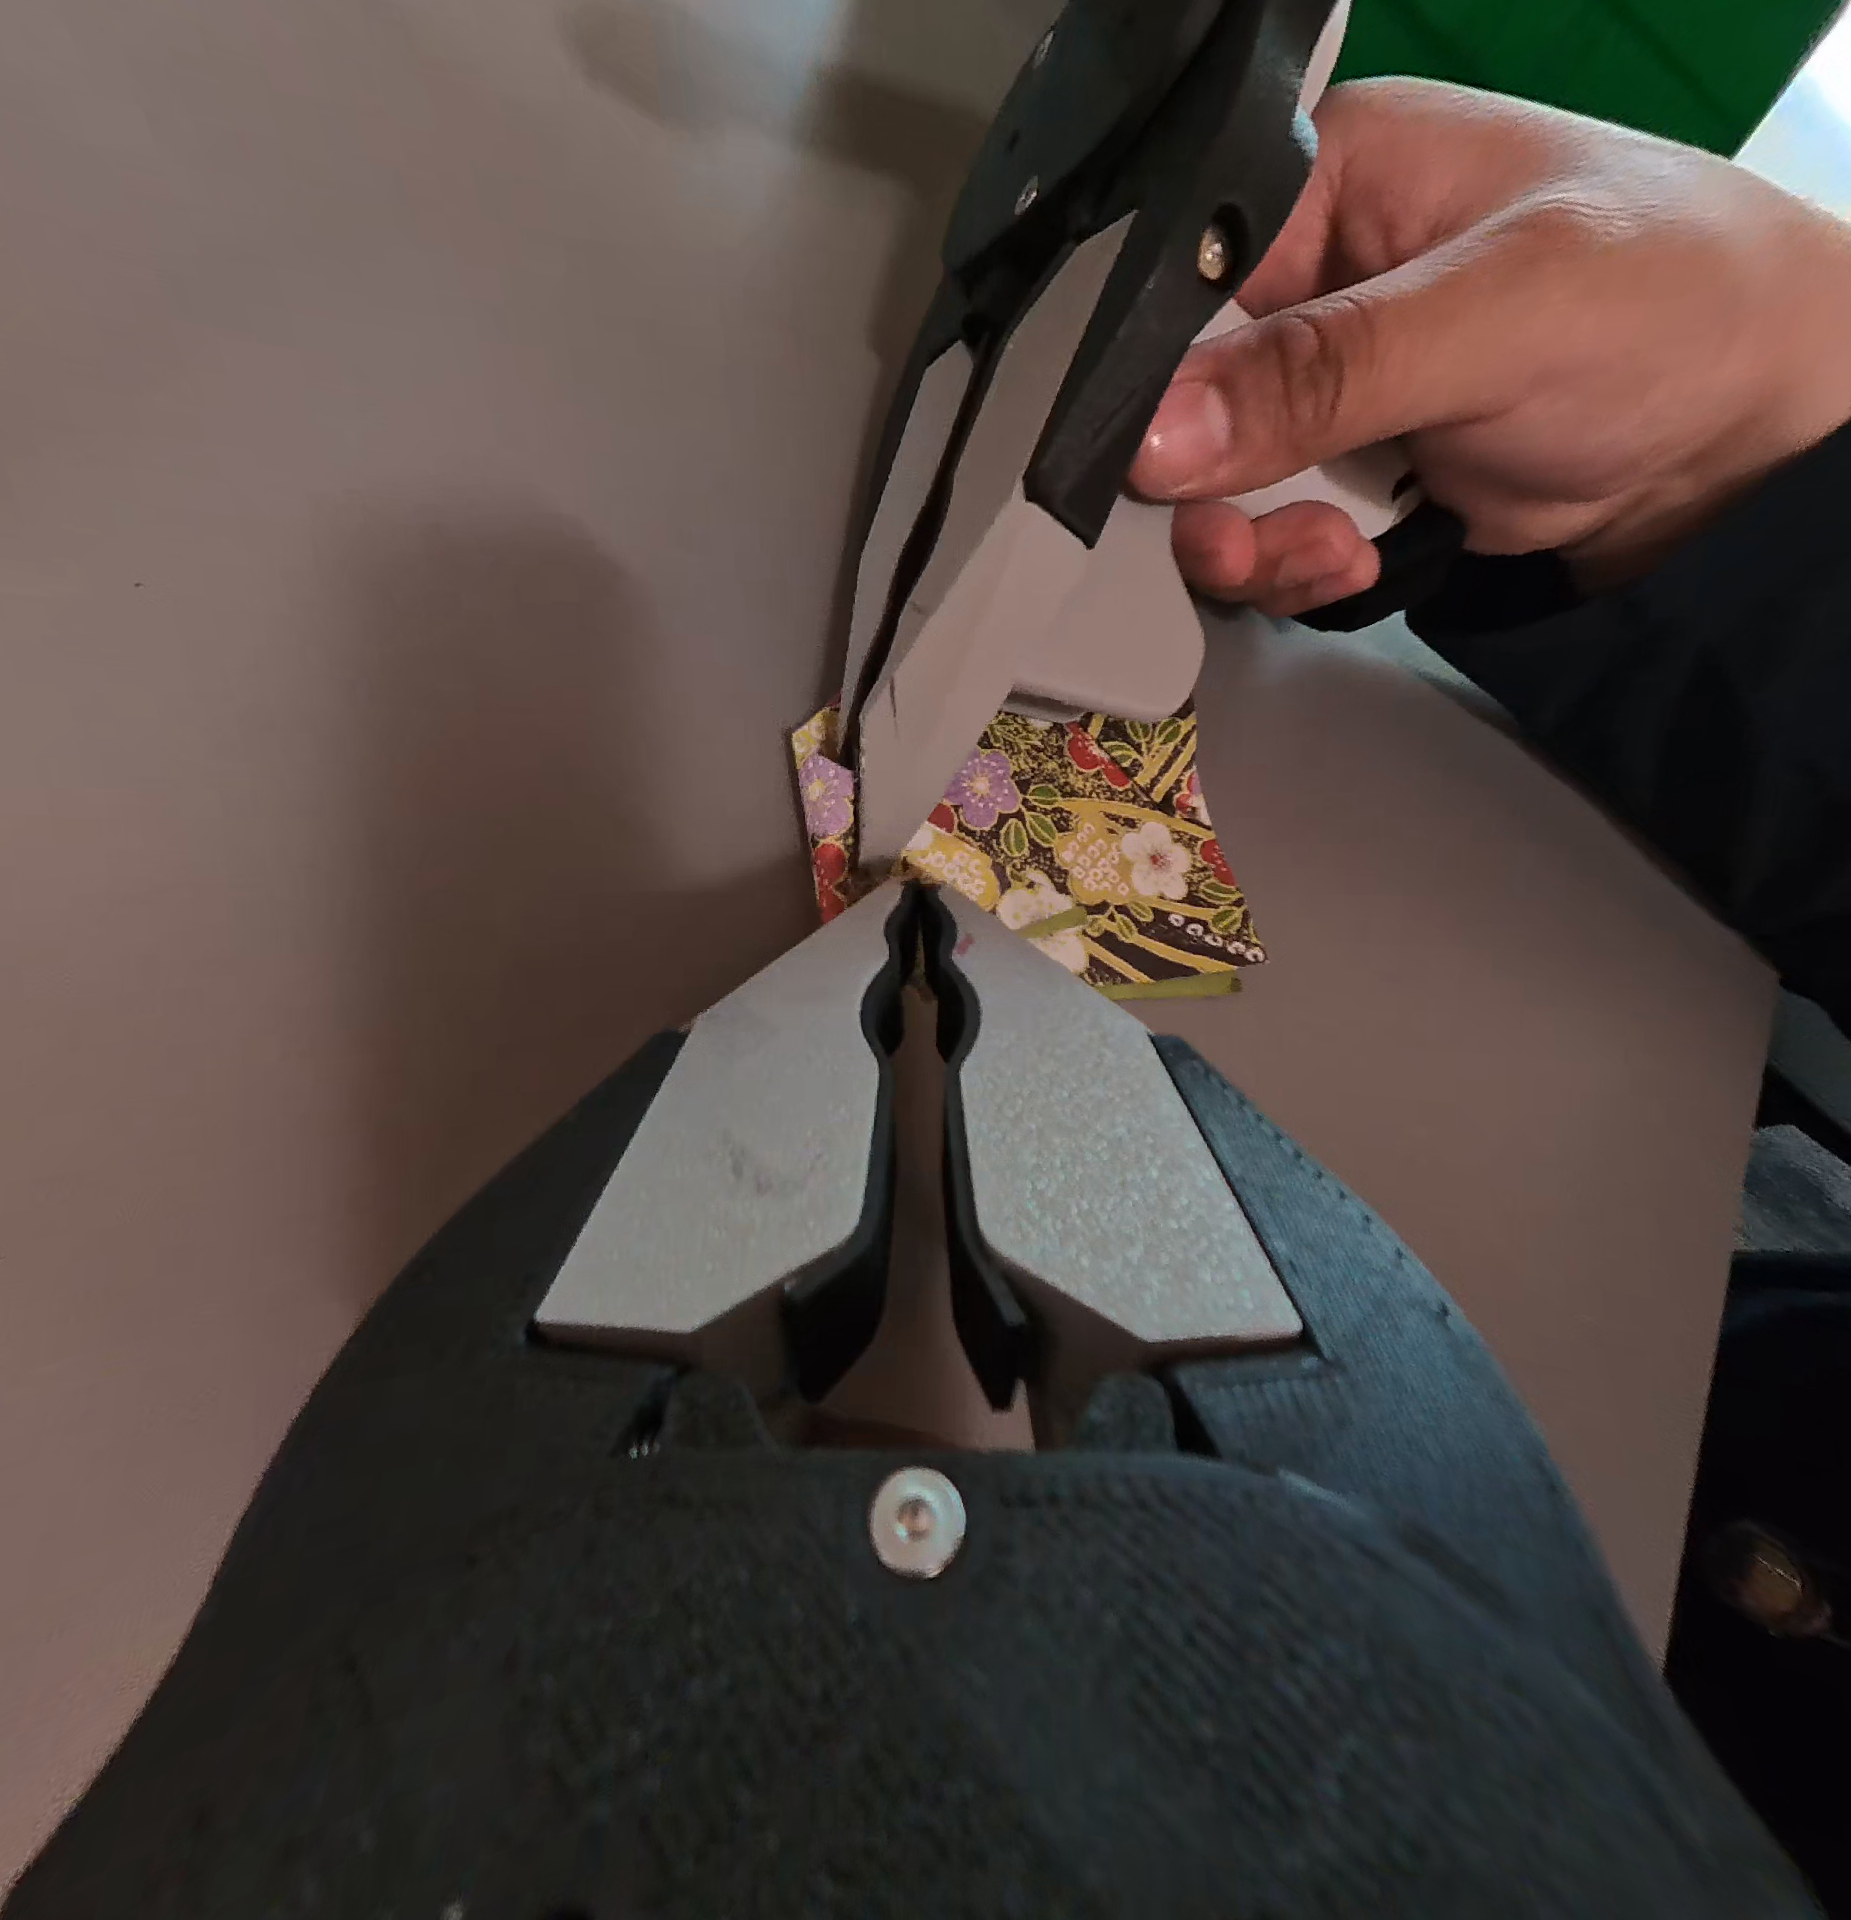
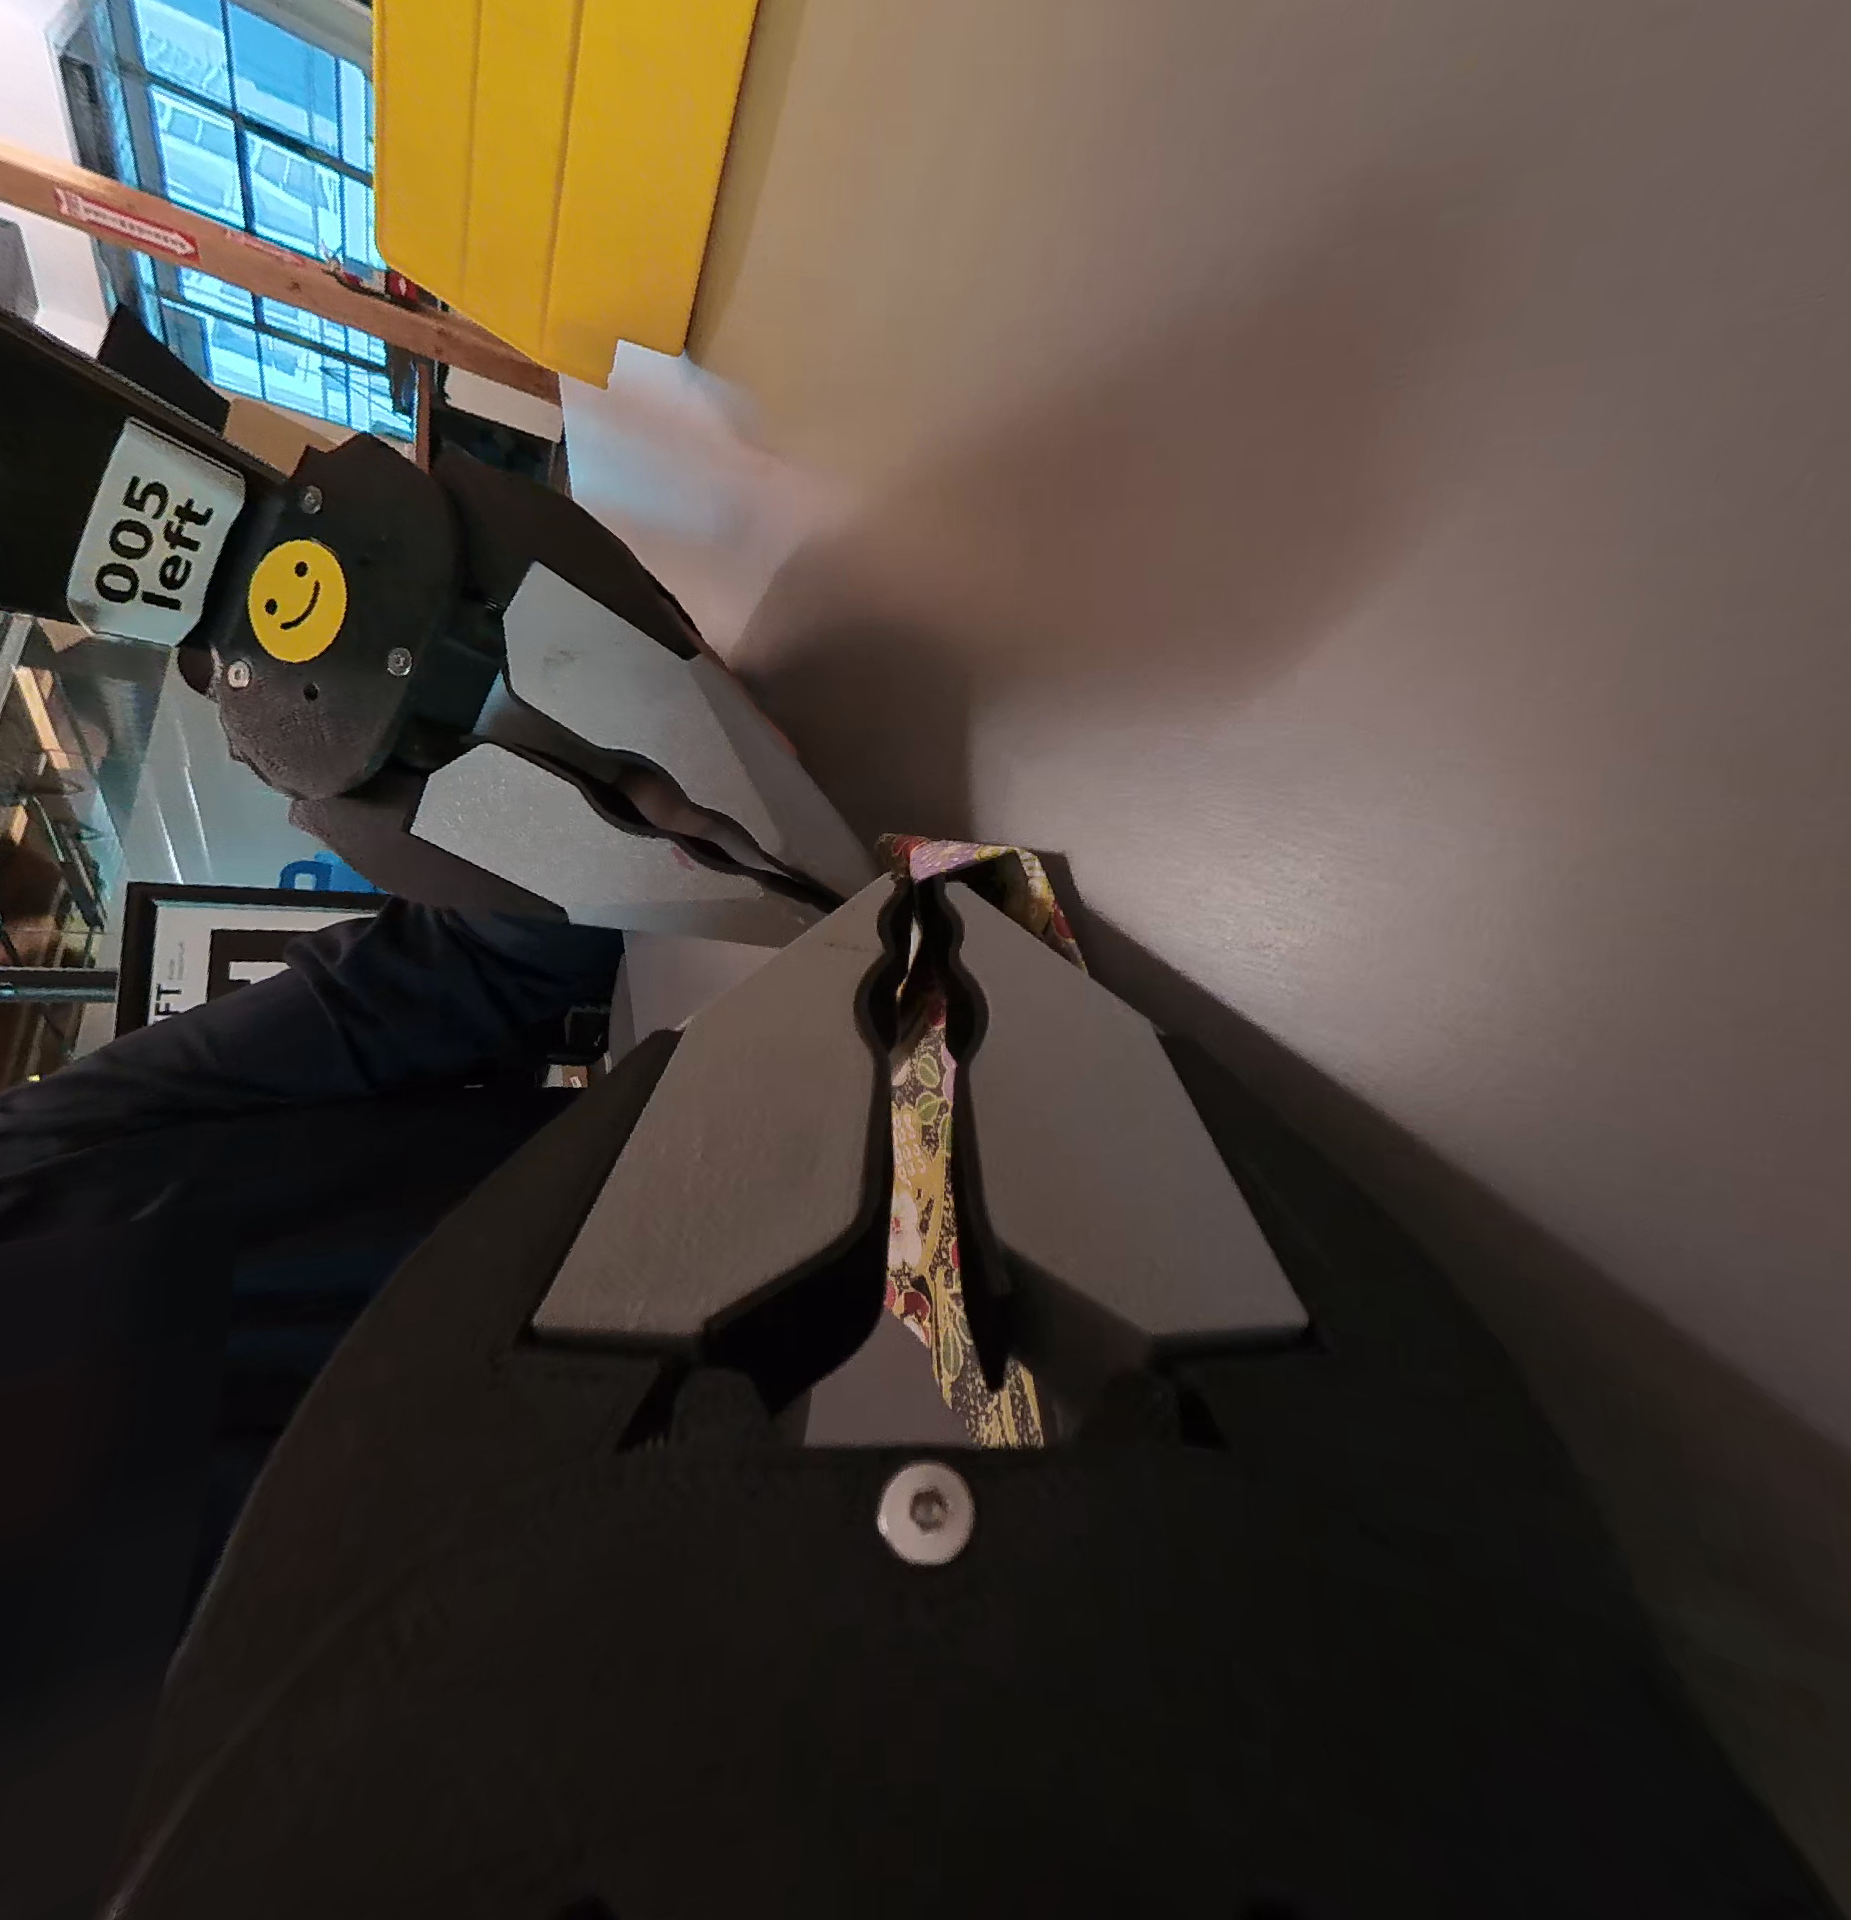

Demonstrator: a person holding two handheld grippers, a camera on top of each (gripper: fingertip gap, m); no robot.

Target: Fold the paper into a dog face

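Paper point(image 1: 1097, 842), patterned with flowers and partly folded, is held just above the grey table point(image 1: 381, 520); the left gripper point(image 1: 916, 904) has its 2 fingers clenched on the paper's near edge; the right gripper point(image 2: 919, 896) reaches the paper from the opposite side, its fingers pinching a fold, with patterned paper showing between them; a hand point(image 1: 1503, 343) grips the right gripper's handle.

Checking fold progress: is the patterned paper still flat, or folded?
Folded. The paper shows stacked layers at its lower corner, and both the left gripper and right gripper pinch it.
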